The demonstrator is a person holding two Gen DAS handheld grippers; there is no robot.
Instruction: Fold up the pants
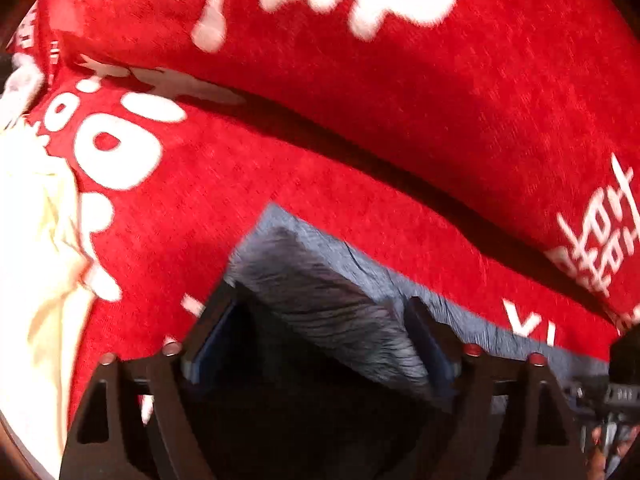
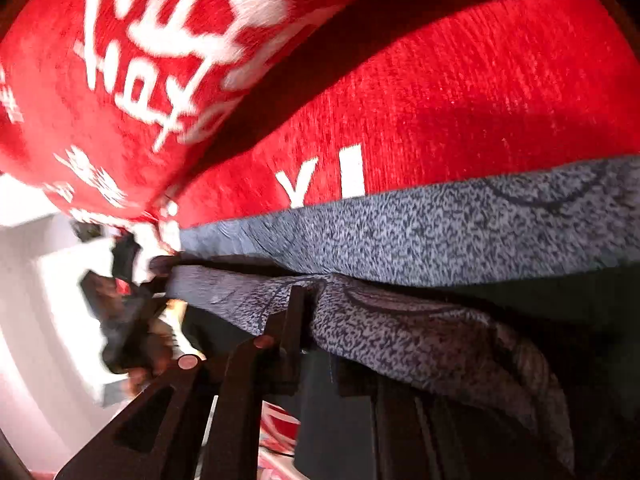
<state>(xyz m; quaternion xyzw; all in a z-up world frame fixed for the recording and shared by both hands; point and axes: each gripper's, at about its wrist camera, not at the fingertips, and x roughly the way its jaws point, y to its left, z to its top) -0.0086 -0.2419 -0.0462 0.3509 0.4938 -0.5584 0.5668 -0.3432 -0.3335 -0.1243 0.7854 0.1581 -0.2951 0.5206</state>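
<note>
Red blanket with white lettering is filling the background behind both tools.

One pair of grey pants is lying just ahead of the left tool, whose fingers are standing apart around a lifted fold, apparently not pinching. The right tool is clamping the pants edge, the long hem running sideways toward the left tool; two tools, one garment.

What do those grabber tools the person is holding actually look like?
Both are matte black plastic. The left gripper has two angular fingers with cut-out triangular slots, bluish inner pads and small reddish round studs. The right gripper looks the same: black, slotted, copper-red studs. No cables or sleeves show.
</note>
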